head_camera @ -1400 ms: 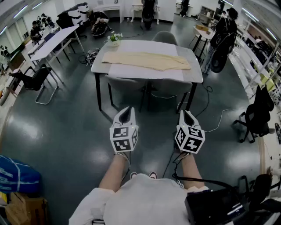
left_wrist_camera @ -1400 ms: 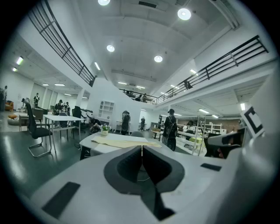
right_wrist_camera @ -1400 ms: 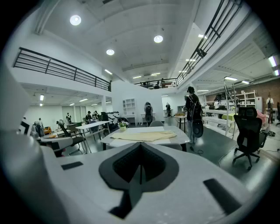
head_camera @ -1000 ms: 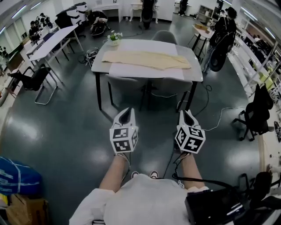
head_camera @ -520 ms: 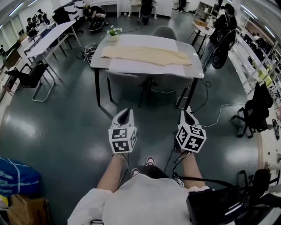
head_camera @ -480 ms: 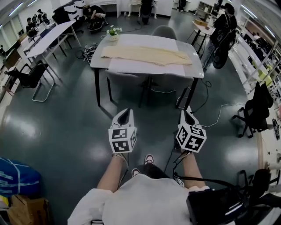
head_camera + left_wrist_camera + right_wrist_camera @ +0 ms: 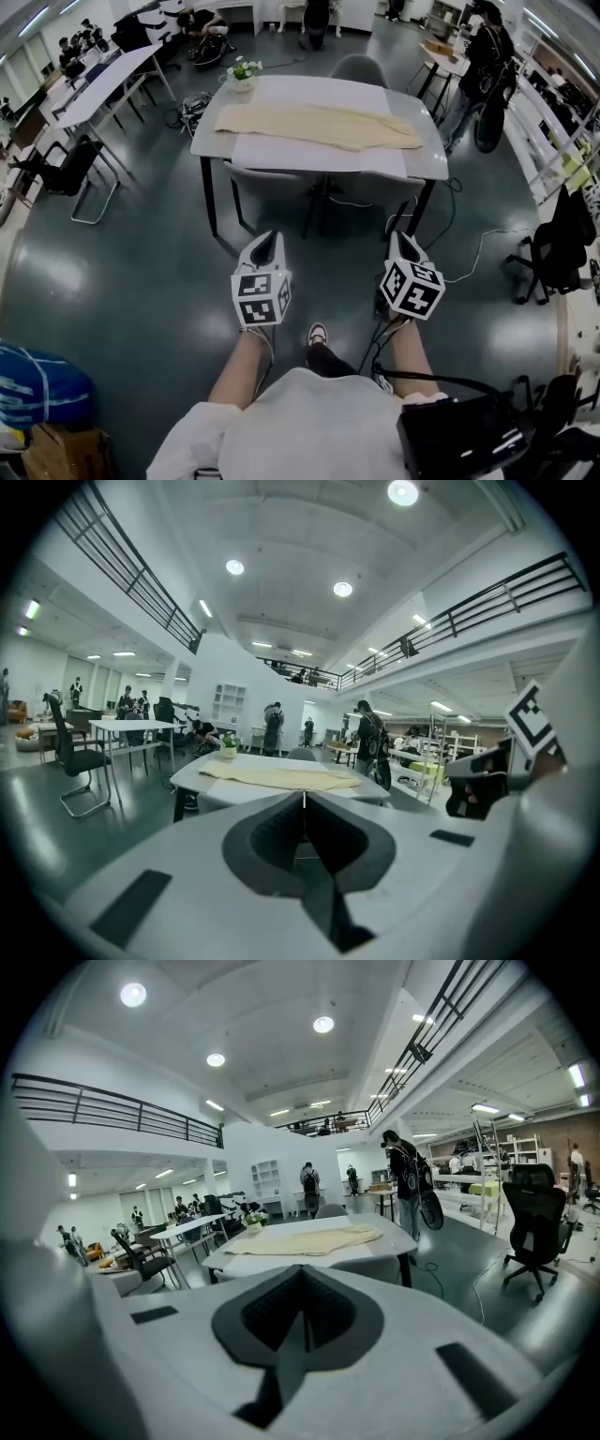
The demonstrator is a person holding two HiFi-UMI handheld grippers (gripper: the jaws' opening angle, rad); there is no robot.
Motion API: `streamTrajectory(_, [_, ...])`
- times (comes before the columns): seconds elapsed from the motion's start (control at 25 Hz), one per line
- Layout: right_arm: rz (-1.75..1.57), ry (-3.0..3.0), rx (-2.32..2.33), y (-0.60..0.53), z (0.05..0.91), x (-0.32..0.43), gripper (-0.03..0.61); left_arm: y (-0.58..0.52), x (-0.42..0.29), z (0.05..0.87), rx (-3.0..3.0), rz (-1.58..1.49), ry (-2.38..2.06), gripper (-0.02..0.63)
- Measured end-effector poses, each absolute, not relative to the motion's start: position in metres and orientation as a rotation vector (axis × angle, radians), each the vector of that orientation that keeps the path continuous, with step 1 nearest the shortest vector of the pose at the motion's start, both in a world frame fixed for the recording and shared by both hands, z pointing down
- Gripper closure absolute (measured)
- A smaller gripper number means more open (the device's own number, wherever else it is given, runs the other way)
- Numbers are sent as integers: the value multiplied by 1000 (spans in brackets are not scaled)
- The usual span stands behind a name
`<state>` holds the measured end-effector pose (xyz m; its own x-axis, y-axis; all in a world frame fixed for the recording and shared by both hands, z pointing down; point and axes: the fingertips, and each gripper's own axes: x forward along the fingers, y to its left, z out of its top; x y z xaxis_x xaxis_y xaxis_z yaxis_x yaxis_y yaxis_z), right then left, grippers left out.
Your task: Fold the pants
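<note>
Cream pants point(image 7: 319, 125) lie spread flat lengthwise across a pale table point(image 7: 417, 161) some way ahead of me. My left gripper point(image 7: 271, 236) and right gripper point(image 7: 401, 238) are held side by side over the dark floor, well short of the table, both pointing toward it. Each is shut with nothing between its jaws. The left gripper view has the pants point(image 7: 277, 776) beyond the closed tips of the left gripper point(image 7: 303, 795). In the right gripper view the pants point(image 7: 309, 1239) lie past the closed right gripper point(image 7: 302, 1269).
Two grey chairs point(image 7: 273, 180) are tucked under the table's near side, another point(image 7: 359, 67) stands at the far side. A flower pot point(image 7: 243, 73) sits at the table's far left corner. A person point(image 7: 487, 52) stands at right; a black office chair point(image 7: 562, 246) and floor cable point(image 7: 473, 251) are there too.
The table and pants have come nearer in the head view as I walk toward them. Both grippers travel with me, still shut. One foot has stepped forward.
</note>
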<state>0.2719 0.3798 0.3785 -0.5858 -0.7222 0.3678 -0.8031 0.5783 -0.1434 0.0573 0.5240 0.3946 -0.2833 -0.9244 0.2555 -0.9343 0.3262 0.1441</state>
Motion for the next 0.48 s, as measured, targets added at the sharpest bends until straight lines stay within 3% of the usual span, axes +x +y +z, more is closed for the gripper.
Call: streamTrajectory(0.48, [447, -2549, 1203, 208, 376, 203, 586, 358, -12, 386, 1634, 48, -2331, 603])
